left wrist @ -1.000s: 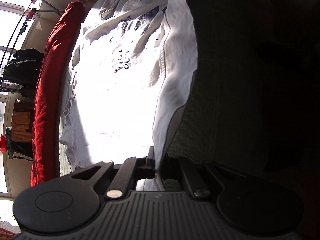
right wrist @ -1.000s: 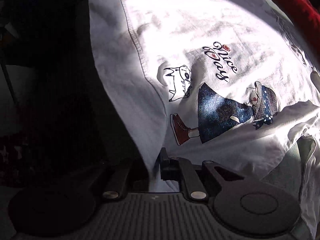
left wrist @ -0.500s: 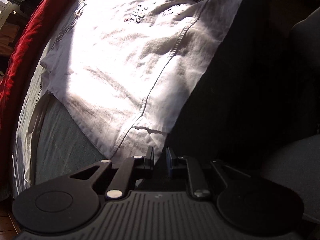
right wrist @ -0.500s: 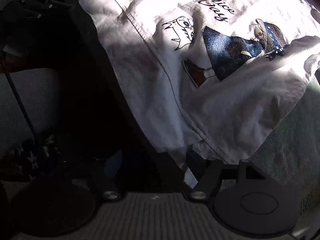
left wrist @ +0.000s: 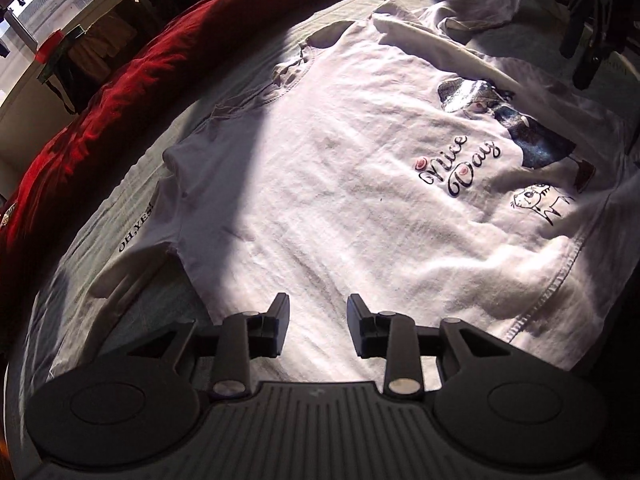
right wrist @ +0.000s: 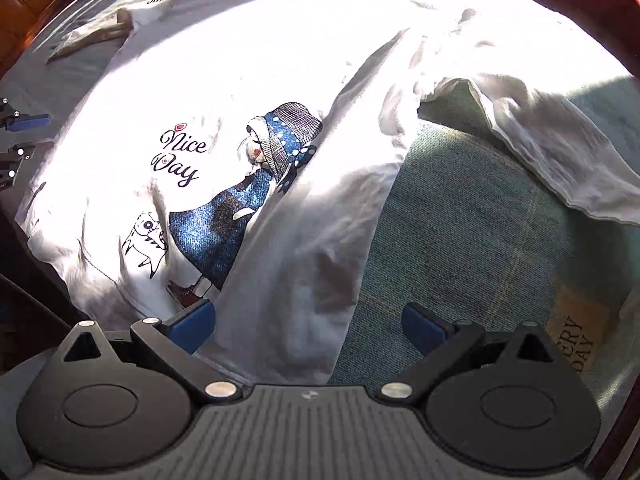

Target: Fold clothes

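A white T-shirt [left wrist: 340,200] with a "Nice Day" print [left wrist: 460,164] and a girl in blue lies spread front-up on the bed. My left gripper [left wrist: 316,308] hovers open over the shirt's lower part with nothing between its fingers. In the right wrist view the same T-shirt [right wrist: 240,60] fills the frame, and a flap of its side lies folded over part of the girl print [right wrist: 256,200]. My right gripper [right wrist: 308,320] stands wide open above that flap's edge, holding nothing. The left gripper [right wrist: 32,134] shows at the left edge of that view.
A grey-green bed sheet [right wrist: 460,220] lies under the shirt, with a yellow printed patch [right wrist: 580,344] on it. One loose sleeve [right wrist: 560,152] rests on the sheet at the right. A red blanket [left wrist: 100,100] runs along the far side. Hanging clothes and a window [left wrist: 60,8] are behind it.
Both grippers were shut on the shirt's hem a second ago. They have opened, let it go and swung round over the shirt, which now lies flat.
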Motion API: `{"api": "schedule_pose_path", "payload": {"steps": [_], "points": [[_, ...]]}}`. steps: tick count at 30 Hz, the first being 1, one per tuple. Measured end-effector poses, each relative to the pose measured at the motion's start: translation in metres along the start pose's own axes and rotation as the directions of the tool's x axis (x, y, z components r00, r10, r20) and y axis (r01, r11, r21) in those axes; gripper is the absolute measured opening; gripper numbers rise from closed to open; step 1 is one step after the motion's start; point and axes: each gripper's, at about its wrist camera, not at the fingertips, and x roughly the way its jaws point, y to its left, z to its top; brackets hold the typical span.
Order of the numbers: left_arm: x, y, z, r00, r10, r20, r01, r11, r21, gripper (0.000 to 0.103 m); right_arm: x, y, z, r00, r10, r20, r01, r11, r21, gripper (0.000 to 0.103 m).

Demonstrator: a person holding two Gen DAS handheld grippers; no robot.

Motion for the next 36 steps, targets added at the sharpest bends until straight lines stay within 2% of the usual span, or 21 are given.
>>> {"api": "schedule_pose_path", "payload": {"steps": [1,3,4,6,10,11,12,14,17,19,22,24,25,28,30,33,34,36], "points": [[0.004,-0.002,0.003,1.0,-0.005,0.009,0.005,1.0,0.002,0.034,0.003,-0.009,0.003,0.999,0.03,0.03,-0.031,0.999,0.038,0.095],[0.009,-0.008,0.009,1.0,-0.015,0.018,0.015,1.0,0.008,0.034,0.015,-0.019,0.011,0.995,0.07,0.064,-0.076,0.993,0.09,0.072],[0.012,-0.01,0.011,1.0,-0.02,0.018,0.02,1.0,0.012,0.034,0.023,-0.02,0.014,0.995,0.076,0.067,-0.082,0.992,0.098,0.066],[0.015,-0.014,0.013,0.999,-0.029,0.014,0.029,0.999,0.017,0.034,0.034,-0.027,0.017,0.995,0.081,0.065,-0.088,0.989,0.115,0.041],[0.02,-0.018,0.016,0.999,-0.04,-0.004,0.04,0.999,0.021,0.034,0.049,-0.042,0.015,0.986,0.139,0.088,-0.154,0.968,0.197,0.018],[0.021,-0.018,0.015,0.999,-0.038,-0.012,0.038,0.999,0.024,0.034,0.051,-0.044,0.014,0.984,0.151,0.097,-0.169,0.96,0.222,0.006],[0.022,-0.018,0.015,0.999,-0.036,-0.019,0.036,0.999,0.027,0.034,0.051,-0.045,0.013,0.983,0.153,0.106,-0.174,0.957,0.234,0.004],[0.024,-0.017,0.014,0.999,-0.031,-0.034,0.032,0.999,0.034,0.035,0.044,-0.043,0.01,0.985,0.126,0.117,-0.15,0.963,0.226,0.003],[0.029,-0.012,0.01,0.997,-0.006,-0.071,0.007,1.0,0.019,0.036,0.033,-0.044,0.005,0.994,0.051,0.094,-0.071,0.973,0.22,0.003],[0.032,-0.007,0.014,0.997,-0.004,-0.074,0.003,1.0,-0.009,0.036,0.033,-0.048,0.001,0.997,0.038,0.069,-0.053,0.97,0.236,0.003],[0.037,0.0,0.025,0.999,-0.012,-0.048,0.01,0.999,-0.051,0.038,0.023,-0.055,0.0,0.991,0.055,0.118,-0.084,0.963,0.257,0.015],[0.04,0.004,0.032,0.999,-0.018,-0.03,0.015,0.997,-0.078,0.044,0.015,-0.064,0.007,0.983,0.055,0.173,-0.105,0.949,0.296,0.03],[0.042,0.007,0.035,1.0,-0.02,-0.021,0.018,0.996,-0.092,0.045,0.013,-0.069,0.012,0.978,0.06,0.202,-0.123,0.939,0.32,0.032],[0.046,0.014,0.046,1.0,-0.026,0.005,0.027,0.991,-0.133,0.045,0.017,-0.093,0.031,0.95,0.095,0.296,-0.215,0.889,0.405,0.044],[0.05,0.018,0.054,0.999,-0.03,0.023,0.034,0.986,-0.161,0.045,0.028,-0.112,0.044,0.923,0.144,0.356,-0.309,0.83,0.465,0.061],[0.055,0.022,0.063,0.998,-0.04,0.046,0.048,0.981,-0.19,0.045,0.051,-0.135,0.063,0.879,0.21,0.428,-0.434,0.722,0.539,0.063],[0.056,0.02,0.064,0.998,-0.044,0.049,0.053,0.981,-0.189,0.045,0.059,-0.14,0.067,0.871,0.216,0.441,-0.455,0.693,0.559,0.063],[0.058,0.018,0.065,0.997,-0.054,0.054,0.063,0.98,-0.187,0.045,0.073,-0.148,0.073,0.876,0.178,0.447,-0.443,0.663,0.604,0.063]]}}
